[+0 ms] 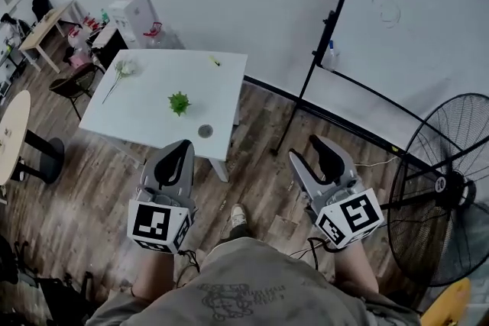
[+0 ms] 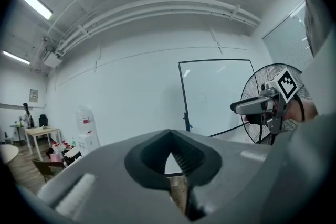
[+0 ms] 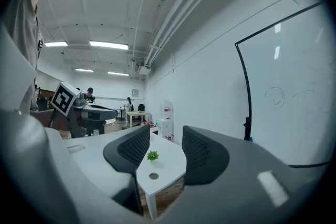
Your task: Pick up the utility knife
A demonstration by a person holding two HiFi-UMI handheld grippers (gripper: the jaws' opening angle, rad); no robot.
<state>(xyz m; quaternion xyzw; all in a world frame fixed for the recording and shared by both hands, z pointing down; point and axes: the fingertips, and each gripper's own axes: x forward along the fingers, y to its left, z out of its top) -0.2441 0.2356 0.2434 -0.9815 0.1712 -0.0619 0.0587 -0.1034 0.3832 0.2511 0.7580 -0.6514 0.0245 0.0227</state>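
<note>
A white table (image 1: 145, 114) stands ahead of me on the wooden floor. At its far edge lies a small yellowish object (image 1: 215, 61), perhaps the utility knife; it is too small to tell. My left gripper (image 1: 182, 146) hovers short of the table's near edge, its jaws meeting at the tips with nothing between them. In its own view the left gripper (image 2: 169, 134) points at the wall. My right gripper (image 1: 319, 149) hangs right of the table, jaws apart. The right gripper (image 3: 160, 147) frames the table (image 3: 170, 162) in its gap.
A small green plant (image 1: 179, 102), a flower (image 1: 122, 70) and a round hole (image 1: 205, 131) mark the tabletop. A whiteboard on a black stand (image 1: 325, 42) and a standing fan (image 1: 447, 187) are at the right. A water dispenser (image 1: 130, 8) and more tables stand at the back left.
</note>
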